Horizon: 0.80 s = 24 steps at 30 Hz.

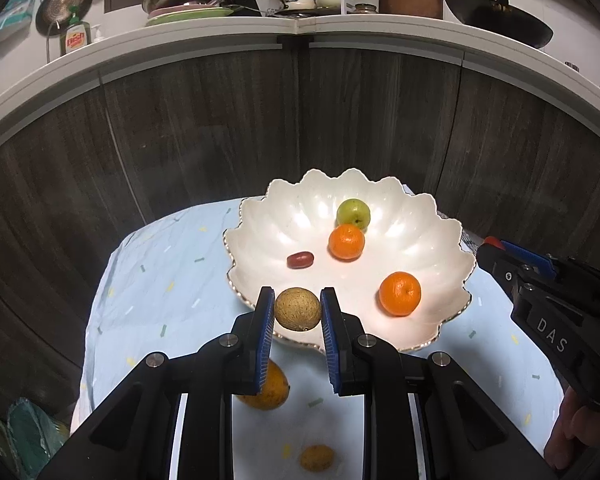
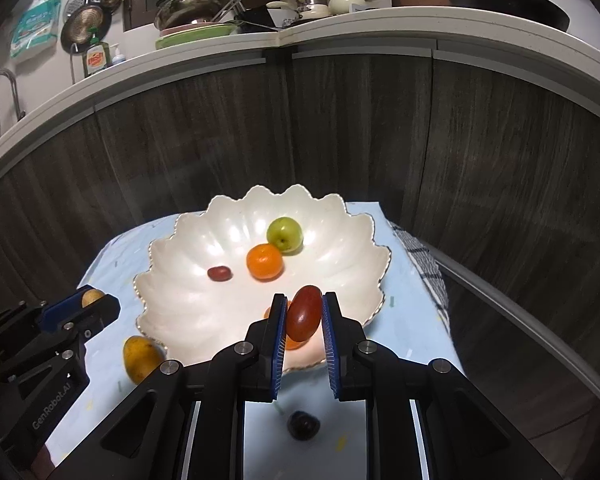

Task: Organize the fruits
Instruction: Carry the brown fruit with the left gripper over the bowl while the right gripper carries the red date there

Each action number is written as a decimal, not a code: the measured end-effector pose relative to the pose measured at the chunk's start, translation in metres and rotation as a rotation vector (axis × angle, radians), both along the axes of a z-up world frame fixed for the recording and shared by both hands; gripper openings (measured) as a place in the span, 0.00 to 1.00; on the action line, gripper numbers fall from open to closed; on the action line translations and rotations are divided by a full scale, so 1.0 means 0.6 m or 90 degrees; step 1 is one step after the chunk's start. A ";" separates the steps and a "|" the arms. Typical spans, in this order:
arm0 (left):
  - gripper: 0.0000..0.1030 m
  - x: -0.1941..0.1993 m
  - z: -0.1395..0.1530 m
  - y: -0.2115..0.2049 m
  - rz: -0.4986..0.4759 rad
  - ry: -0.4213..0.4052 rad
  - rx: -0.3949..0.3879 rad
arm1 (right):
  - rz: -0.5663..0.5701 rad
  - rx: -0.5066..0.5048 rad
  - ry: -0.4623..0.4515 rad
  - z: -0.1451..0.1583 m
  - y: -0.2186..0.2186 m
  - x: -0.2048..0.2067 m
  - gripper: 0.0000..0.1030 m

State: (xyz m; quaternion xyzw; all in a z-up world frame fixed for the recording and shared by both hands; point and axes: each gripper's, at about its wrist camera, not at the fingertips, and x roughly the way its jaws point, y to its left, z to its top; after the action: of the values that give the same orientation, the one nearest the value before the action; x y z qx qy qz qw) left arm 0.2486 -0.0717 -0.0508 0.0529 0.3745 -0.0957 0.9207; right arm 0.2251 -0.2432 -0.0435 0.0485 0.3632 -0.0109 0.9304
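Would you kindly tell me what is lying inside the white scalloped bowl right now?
Inside the white scalloped bowl: a green apple, two oranges and a small red fruit. Its near rim is covered.

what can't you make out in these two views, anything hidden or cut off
- Right wrist view: the near orange in the white bowl is mostly hidden behind the right gripper and the red fruit it holds.
- Left wrist view: the yellow fruit on the blue cloth is half covered by the left gripper, which grips a brown fruit.
- Right wrist view: the dark fruit below the fingers is blurred; kind unclear.
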 end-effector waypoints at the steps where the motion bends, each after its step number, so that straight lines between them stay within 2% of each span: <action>1: 0.23 0.003 -0.001 -0.002 -0.002 0.000 0.001 | 0.000 -0.001 0.000 0.000 -0.002 0.003 0.18; 24: 0.23 0.080 -0.024 -0.026 -0.009 0.002 0.014 | -0.017 -0.018 0.004 -0.025 -0.036 0.077 0.18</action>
State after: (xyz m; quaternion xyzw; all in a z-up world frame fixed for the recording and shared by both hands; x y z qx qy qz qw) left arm 0.2968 -0.0872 -0.0649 0.0656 0.3767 -0.0980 0.9188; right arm 0.2711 -0.2647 -0.0584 0.0404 0.3650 -0.0282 0.9297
